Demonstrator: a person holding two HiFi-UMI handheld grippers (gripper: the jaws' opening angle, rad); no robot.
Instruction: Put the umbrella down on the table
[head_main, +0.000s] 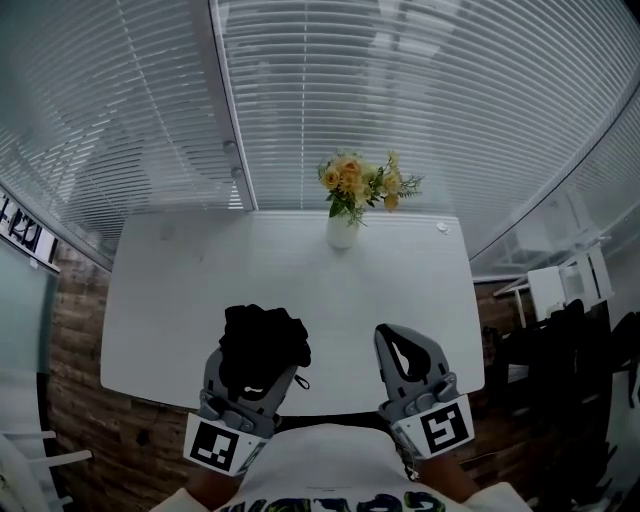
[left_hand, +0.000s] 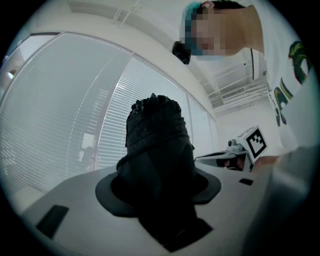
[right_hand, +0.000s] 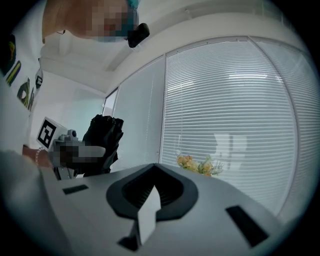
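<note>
Gripping a black folded umbrella, the left tongs stand wide around its bundled body. The fabric is matte and crumpled into loose folds, gathered to a rounded, puckered end in the left gripper view, with a thin dark cord showing at its near side. It sits over the near part of the white counter, left of centre; whether it touches the surface cannot be told. The right tongs are drawn together and empty, just beside it. A white vase of yellow flowers stands at the far edge.
</note>
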